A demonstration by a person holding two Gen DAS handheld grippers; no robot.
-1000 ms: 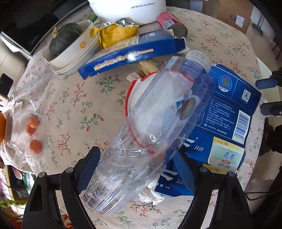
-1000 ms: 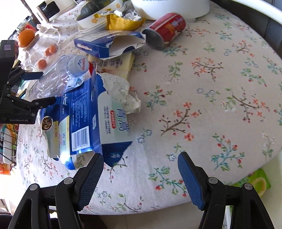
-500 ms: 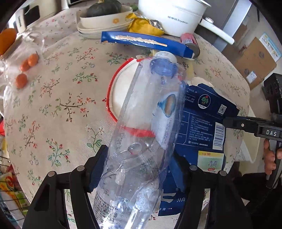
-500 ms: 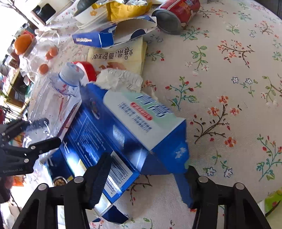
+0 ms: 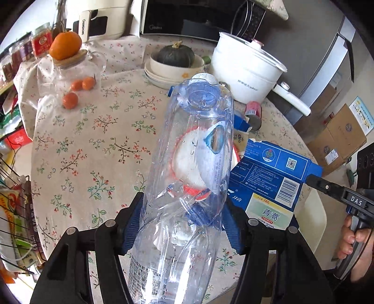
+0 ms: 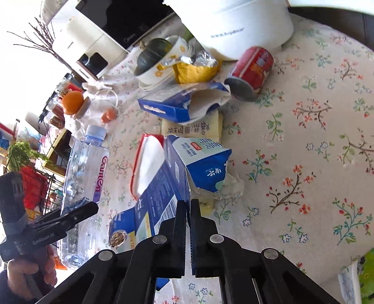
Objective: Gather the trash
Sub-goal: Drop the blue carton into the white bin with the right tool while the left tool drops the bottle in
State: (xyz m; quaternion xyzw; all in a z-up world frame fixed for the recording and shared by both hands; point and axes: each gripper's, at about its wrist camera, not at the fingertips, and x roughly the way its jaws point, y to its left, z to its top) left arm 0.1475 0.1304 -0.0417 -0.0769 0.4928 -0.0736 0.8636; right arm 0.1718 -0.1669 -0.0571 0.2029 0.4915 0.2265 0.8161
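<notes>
Two pieces of trash are in hand and nothing visible has been binned yet; no bin shows in either view, so this looks like an early stage of the job.

The left gripper [image 5: 182, 228] has its jaws closed around the lower body of the clear bottle [image 5: 194, 168], squeezing it in; the bottle is lifted off the counter [image 5: 93, 145], cap end pointing away. The right gripper [image 6: 188, 208] has its jaws pinched almost fully together on the near edge of the blue carton [image 6: 163, 187], which is torn open and rests partly on the counter, just right of the bottle.

Still lying on the counter, by my reading as trash: a red can [image 6: 251, 70] on its side at the far end, a crumpled yellow wrapper [image 6: 196, 70] next to it, a flattened blue box [image 6: 173, 105], a pale yellow packet [image 6: 194, 127] under it, and a red-rimmed paper plate [image 6: 146, 163] beneath the carton. The bowl with a squash [image 5: 174, 63], the white pot [image 5: 245, 70] and the jar [image 5: 70, 74] with an orange on top look like things that stay.

Readable writing: "Ganten" in pink on the bottle; "Royalstar" on the pot; "Midea" on the microwave [image 5: 187, 21]; "CHANGHONG" on the white appliance [image 5: 98, 23] beside it. The carton carries a barcode, a QR code, "180" and Chinese characters. The right gripper body reads "DAS", the left "GenRobot.AI".
</notes>
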